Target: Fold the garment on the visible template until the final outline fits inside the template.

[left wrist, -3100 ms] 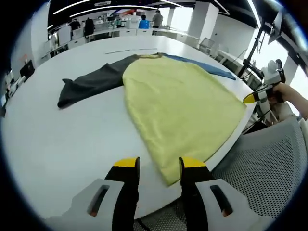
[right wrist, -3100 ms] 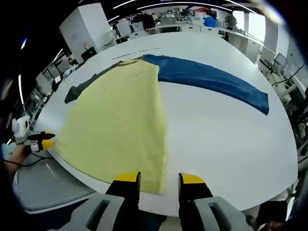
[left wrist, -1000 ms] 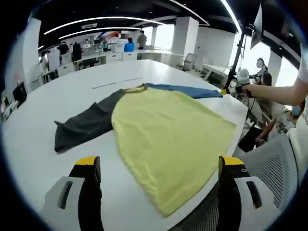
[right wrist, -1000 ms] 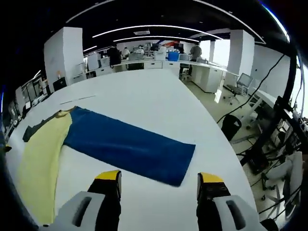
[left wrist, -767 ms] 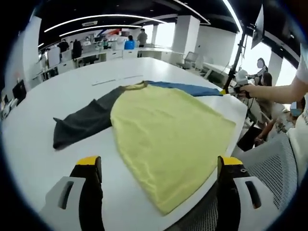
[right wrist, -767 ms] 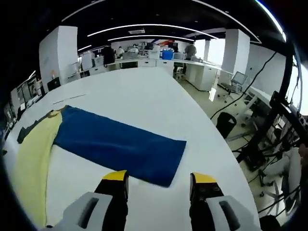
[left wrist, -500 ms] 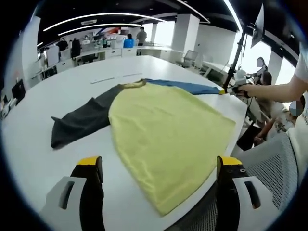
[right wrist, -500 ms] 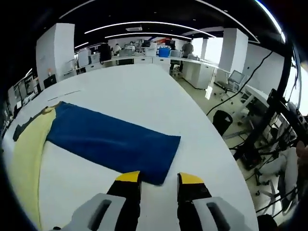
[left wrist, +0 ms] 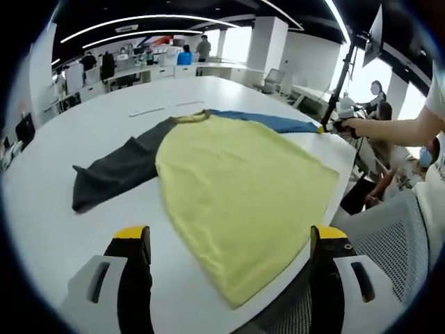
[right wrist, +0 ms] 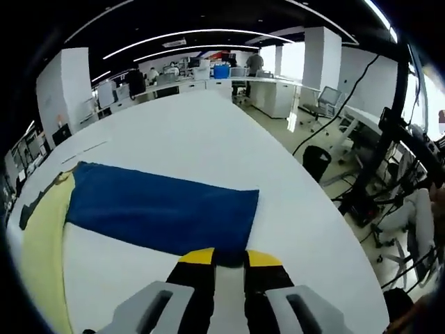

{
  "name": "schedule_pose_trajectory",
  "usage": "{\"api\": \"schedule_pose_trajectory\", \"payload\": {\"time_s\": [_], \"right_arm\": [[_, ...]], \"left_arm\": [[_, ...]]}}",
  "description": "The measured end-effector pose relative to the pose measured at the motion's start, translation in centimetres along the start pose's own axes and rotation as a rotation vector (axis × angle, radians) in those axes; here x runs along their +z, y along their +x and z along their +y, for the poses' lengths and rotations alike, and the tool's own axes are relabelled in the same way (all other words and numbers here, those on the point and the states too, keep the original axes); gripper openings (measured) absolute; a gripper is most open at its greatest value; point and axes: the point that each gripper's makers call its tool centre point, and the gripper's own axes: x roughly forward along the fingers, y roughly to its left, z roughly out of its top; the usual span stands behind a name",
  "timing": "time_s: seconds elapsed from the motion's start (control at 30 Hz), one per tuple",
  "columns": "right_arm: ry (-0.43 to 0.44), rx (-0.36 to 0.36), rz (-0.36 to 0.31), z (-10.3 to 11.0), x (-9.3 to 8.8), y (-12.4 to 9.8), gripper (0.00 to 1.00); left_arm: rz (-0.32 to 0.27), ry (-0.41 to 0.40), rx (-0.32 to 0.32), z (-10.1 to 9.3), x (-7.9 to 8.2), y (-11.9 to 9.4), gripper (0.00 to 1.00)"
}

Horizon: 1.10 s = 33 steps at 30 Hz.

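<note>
The garment lies flat on the white table (left wrist: 42, 209). It has a yellow body (left wrist: 243, 181), a dark grey sleeve (left wrist: 115, 170) spread to the left and a blue sleeve (left wrist: 271, 124) reaching far right. My left gripper (left wrist: 229, 234) hovers wide open over the near hem. In the right gripper view the blue sleeve (right wrist: 153, 205) stretches away, with the yellow body (right wrist: 42, 243) at the left. My right gripper (right wrist: 230, 257) has its jaws drawn close together on the sleeve's cuff edge. That right gripper (left wrist: 328, 127) also appears in the left gripper view, at the sleeve's end, in a person's hand.
A grey mesh chair (left wrist: 389, 236) stands at the table's near right edge. A person's arm (left wrist: 400, 132) reaches in from the right. Thin tape strips (left wrist: 156, 109) lie on the table behind the collar. Cables and stands (right wrist: 379, 167) sit beyond the table's right edge.
The right gripper has moved up to the blue sleeve's cuff and its jaws have drawn together on it. The left gripper stays wide open, with its view barely shifted.
</note>
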Motion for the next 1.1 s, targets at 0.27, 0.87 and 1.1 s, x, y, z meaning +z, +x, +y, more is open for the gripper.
{"api": "schedule_pose_trajectory", "payload": {"time_s": [0.27,0.87,1.1], "right_arm": [[-0.041,0.006,0.017,0.2,-0.1,0.1,0.04],[-0.020,0.033,-0.018,1.8,2.4,-1.0,0.00],[-0.054,0.085,-0.063,4.0,4.7,-1.7,0.00]], "left_arm": [[0.000,-0.004,0.008,0.3,-0.3,-0.5,0.92],[-0.019,0.017,0.026,0.6,0.4,-1.1,0.94],[-0.031,0.013,0.024,0.5,0.6,-1.3,0.95]]}}
